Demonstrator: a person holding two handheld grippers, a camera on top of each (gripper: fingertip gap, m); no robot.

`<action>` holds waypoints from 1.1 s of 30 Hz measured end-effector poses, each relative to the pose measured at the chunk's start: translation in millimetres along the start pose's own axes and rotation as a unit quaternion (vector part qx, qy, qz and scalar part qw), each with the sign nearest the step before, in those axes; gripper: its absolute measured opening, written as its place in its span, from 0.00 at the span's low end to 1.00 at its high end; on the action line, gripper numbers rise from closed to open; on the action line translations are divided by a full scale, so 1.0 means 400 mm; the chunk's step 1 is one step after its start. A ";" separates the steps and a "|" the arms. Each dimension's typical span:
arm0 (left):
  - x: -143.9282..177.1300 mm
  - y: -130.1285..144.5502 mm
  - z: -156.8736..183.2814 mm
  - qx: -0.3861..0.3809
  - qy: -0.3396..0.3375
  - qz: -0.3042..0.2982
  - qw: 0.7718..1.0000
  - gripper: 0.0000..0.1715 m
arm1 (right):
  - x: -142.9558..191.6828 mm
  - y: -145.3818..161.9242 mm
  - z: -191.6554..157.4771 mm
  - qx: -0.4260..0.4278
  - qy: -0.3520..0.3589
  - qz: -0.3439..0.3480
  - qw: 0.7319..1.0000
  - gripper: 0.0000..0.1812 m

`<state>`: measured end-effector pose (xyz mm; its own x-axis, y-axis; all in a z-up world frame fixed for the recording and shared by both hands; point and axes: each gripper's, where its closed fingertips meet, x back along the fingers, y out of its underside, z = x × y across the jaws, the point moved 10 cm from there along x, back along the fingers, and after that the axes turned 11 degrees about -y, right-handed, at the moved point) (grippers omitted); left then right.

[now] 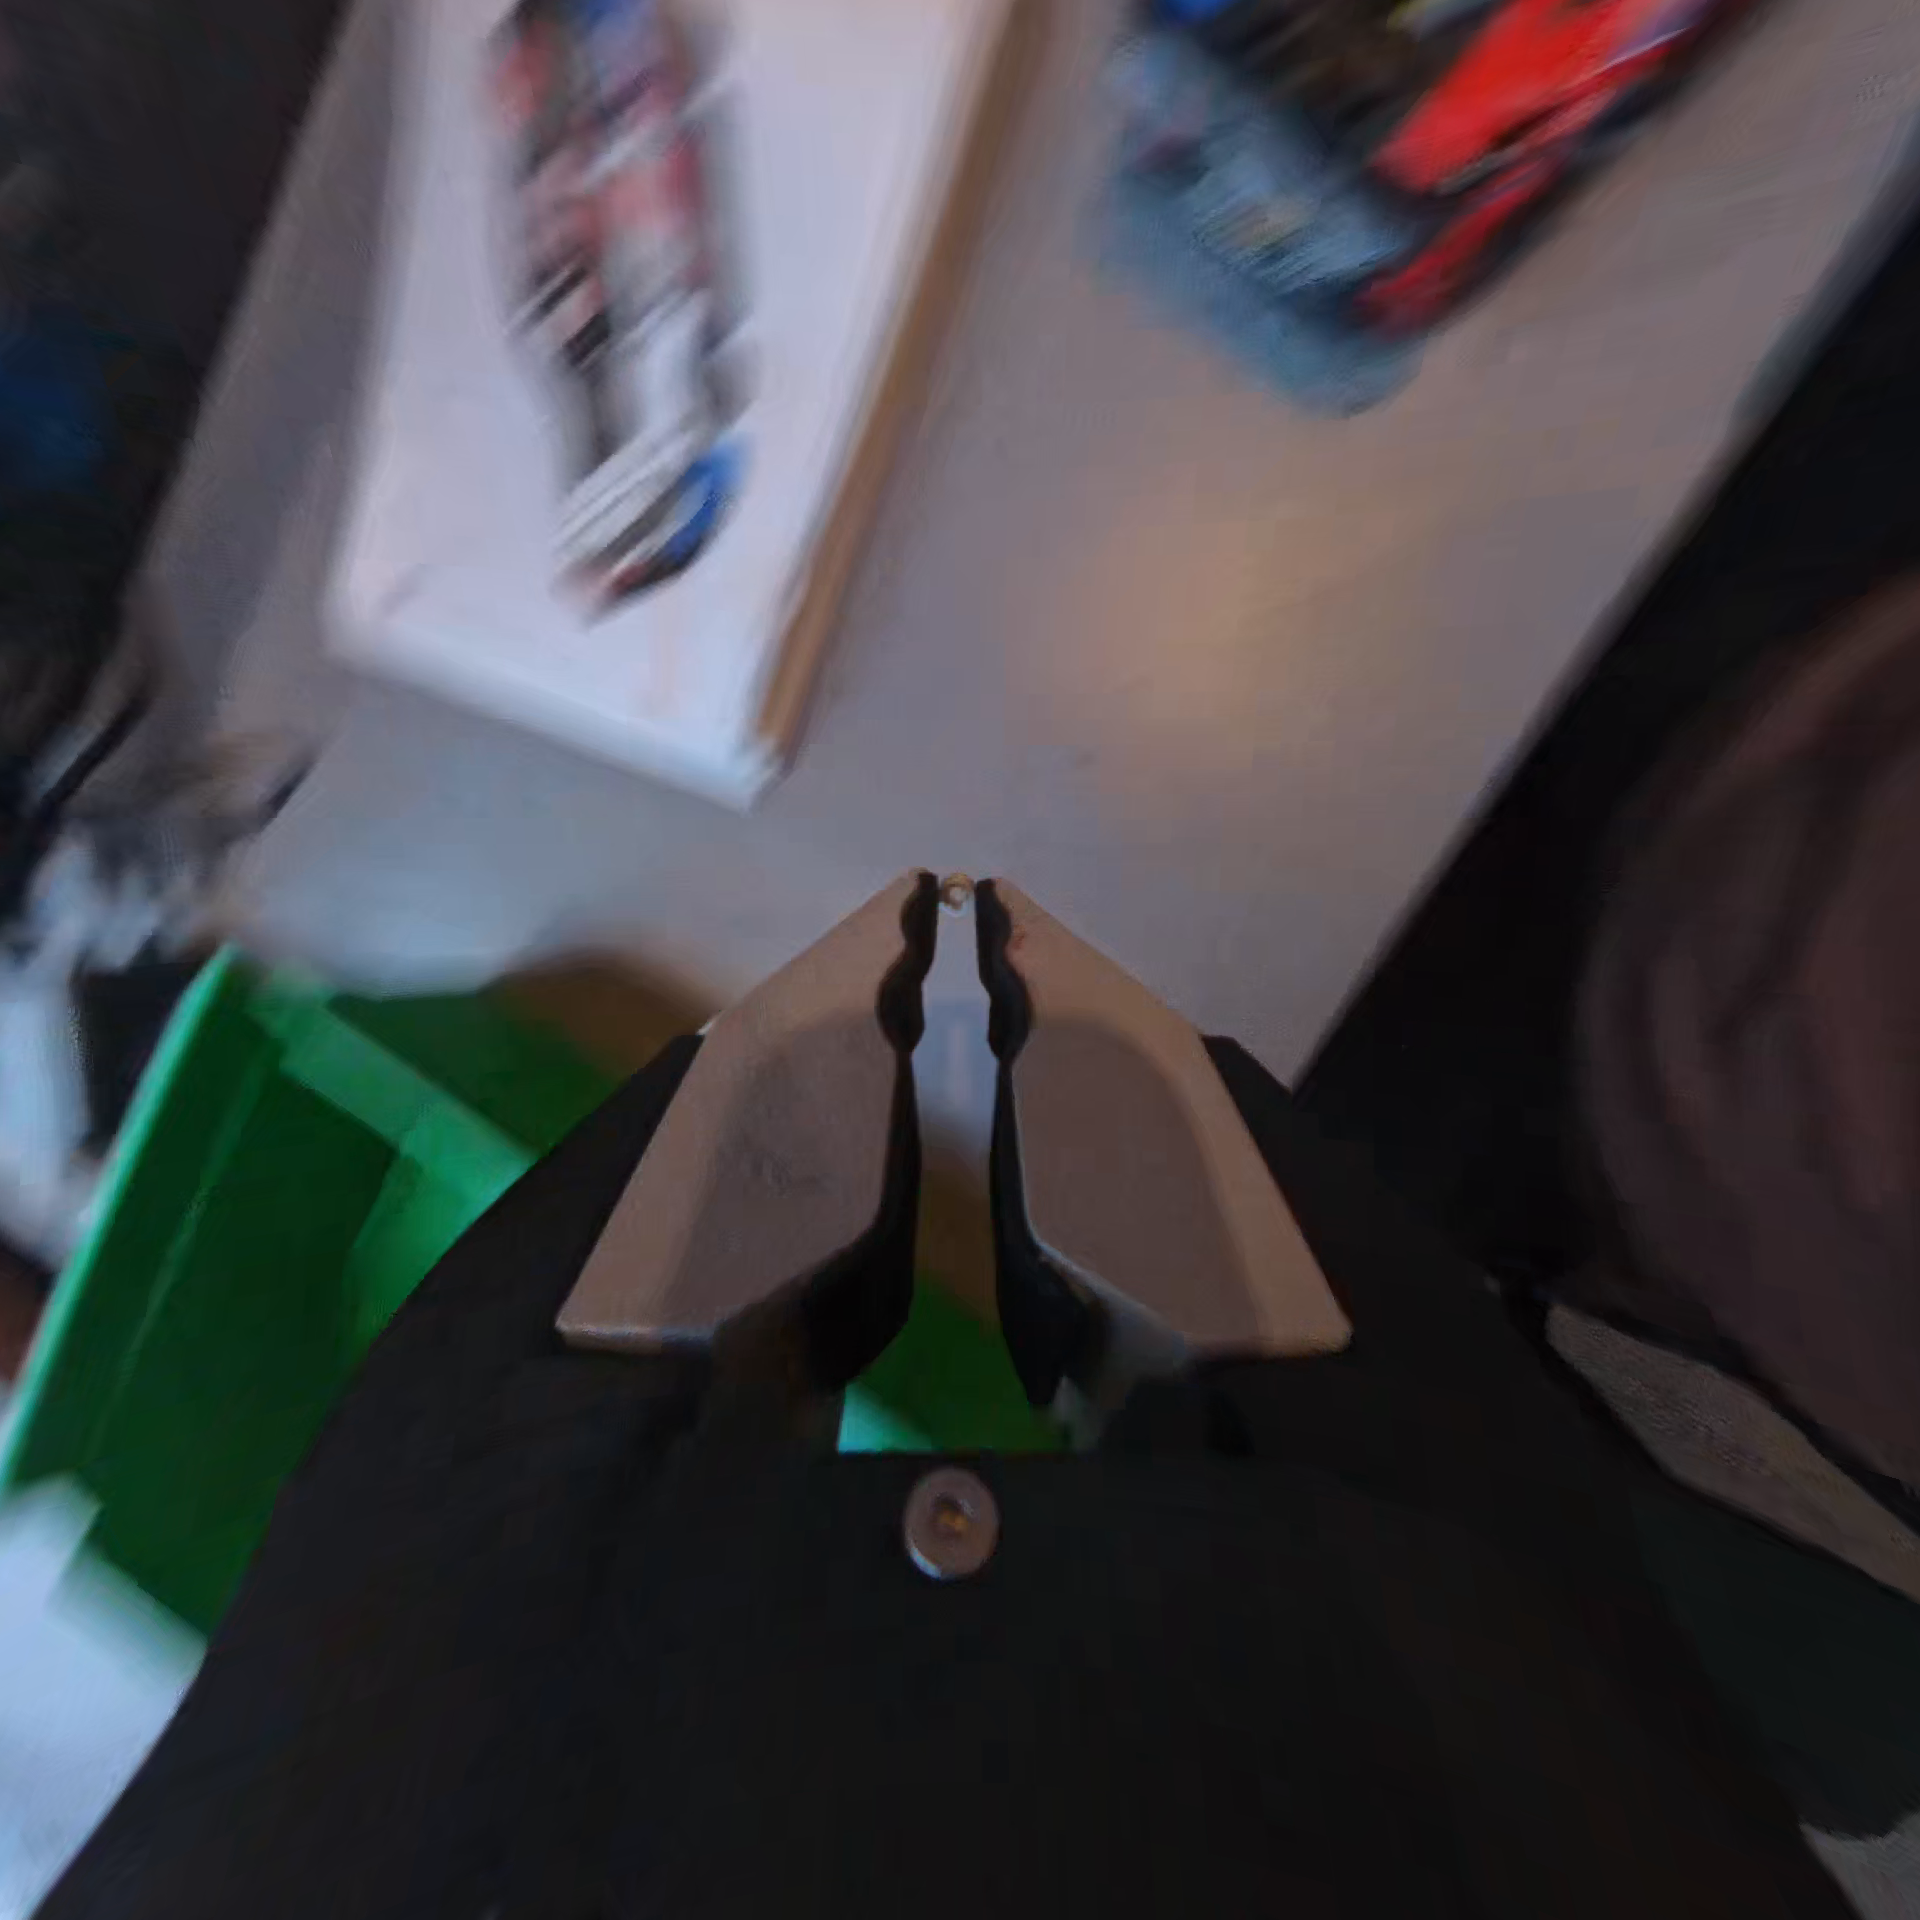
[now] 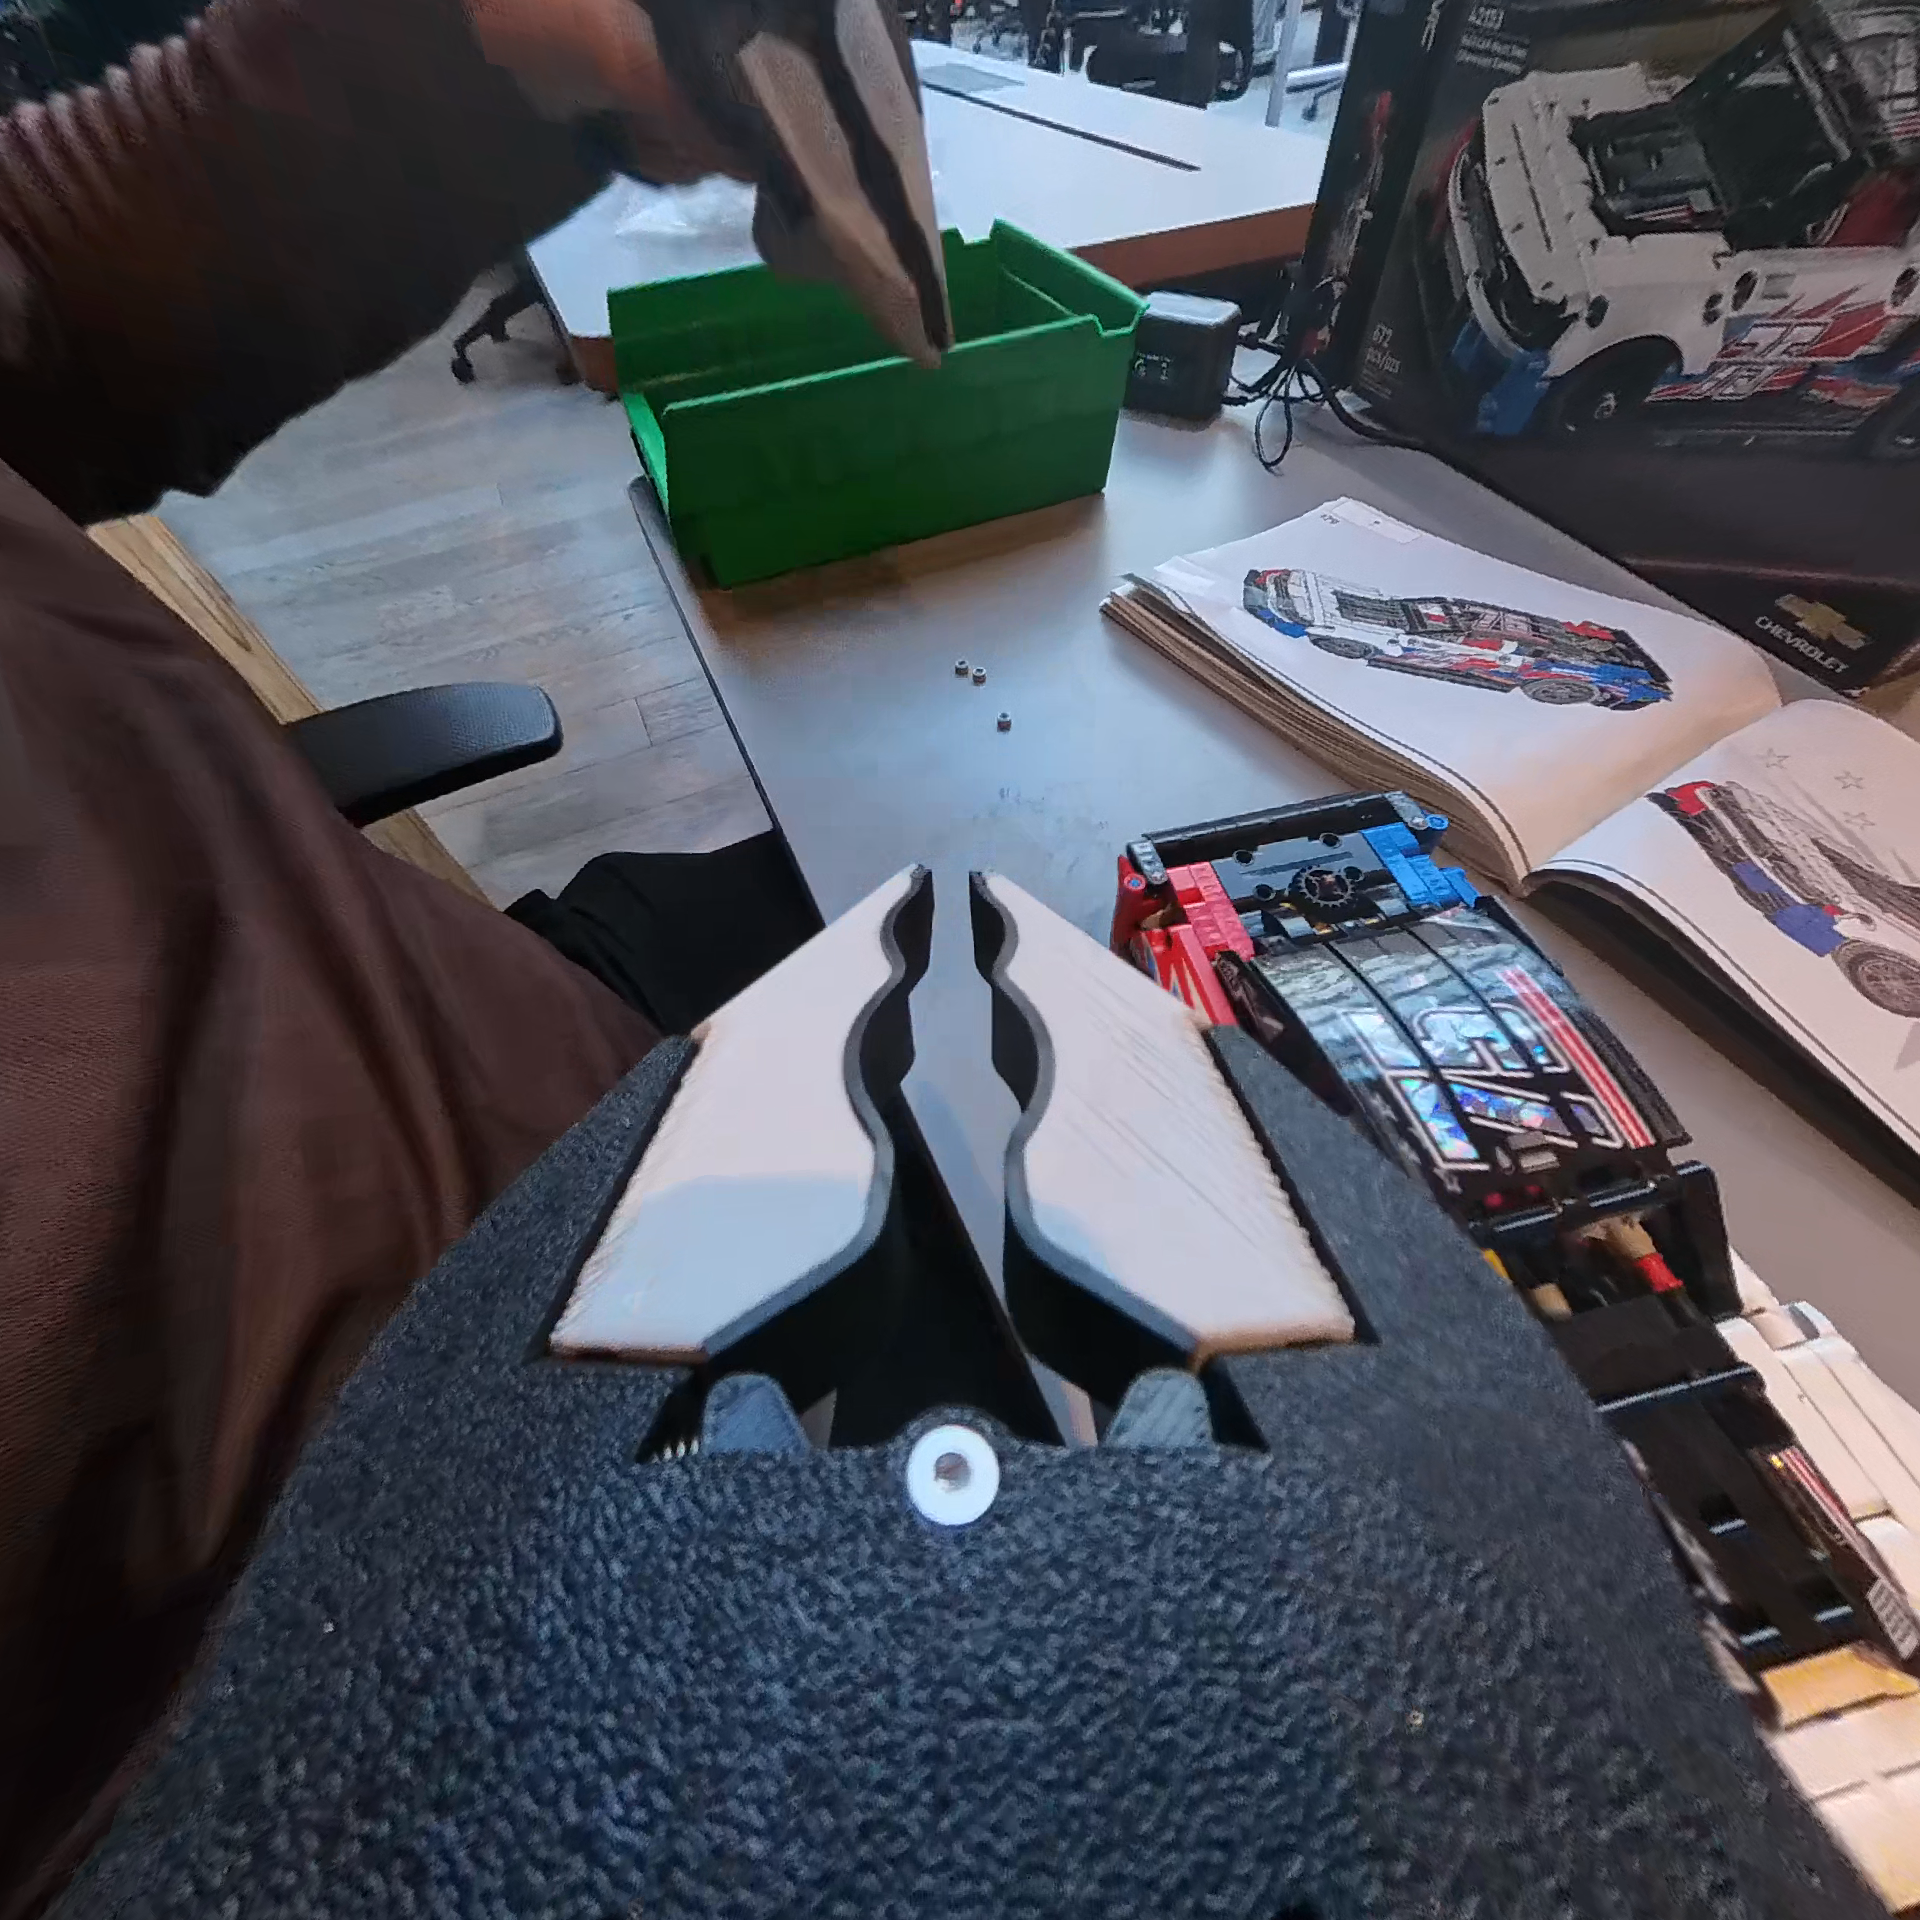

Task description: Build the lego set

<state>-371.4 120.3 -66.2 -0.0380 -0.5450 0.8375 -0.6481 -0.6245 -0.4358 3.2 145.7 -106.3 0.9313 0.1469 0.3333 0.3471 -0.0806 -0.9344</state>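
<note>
My left gripper (image 1: 954,891) is shut on a tiny pale round piece (image 1: 957,886) pinched at its fingertips, held above the table next to the green bin (image 1: 239,1226). In the right wrist view the left gripper (image 2: 928,348) hangs over that green bin (image 2: 883,457). My right gripper (image 2: 951,881) is empty, its jaws all but closed with a thin gap, low over the table edge. The partly built lego car (image 2: 1455,1049) lies just to its right. Three small dark pieces (image 2: 977,681) lie on the table ahead.
An open instruction book (image 2: 1455,675) lies at the right, and the set's box (image 2: 1662,270) stands behind it. A black adapter with cables (image 2: 1184,353) sits by the bin. A chair armrest (image 2: 436,738) and a brown sleeve (image 2: 260,260) are at the left. The left wrist view is blurred. One gripper's finger ends stand about 25 cm off the other's.
</note>
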 end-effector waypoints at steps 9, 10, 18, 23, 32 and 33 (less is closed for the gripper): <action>-0.328 -0.141 0.390 -0.116 0.111 0.071 0.984 0.03 | -0.048 0.116 -0.002 -0.047 0.059 -0.056 0.996 0.02; -0.342 -0.144 0.392 -0.114 0.111 0.071 0.985 0.03 | -0.053 0.126 -0.007 -0.049 0.057 -0.060 0.995 0.02; -0.343 -0.115 0.365 -0.100 0.161 0.099 0.977 0.08 | -0.096 0.188 0.002 -0.057 0.091 -0.107 0.989 0.02; -0.336 -0.097 0.350 -0.076 0.186 0.120 0.972 0.05 | -0.126 0.185 0.015 -0.049 0.119 -0.107 0.986 0.03; -0.360 -0.113 0.363 -0.096 0.183 0.152 0.967 0.07 | -0.186 0.229 -0.061 -0.054 0.181 -0.099 0.977 0.12; -0.362 -0.116 0.366 -0.100 0.185 0.157 0.965 0.06 | -0.180 0.237 -0.070 -0.054 0.190 -0.100 0.975 0.12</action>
<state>-224.5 146.4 -215.3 -0.5012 -0.4291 0.7514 -0.6933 -0.3206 -0.6455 -28.0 99.7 -215.4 0.8106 -0.2044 0.5488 0.5159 -0.1941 -0.8344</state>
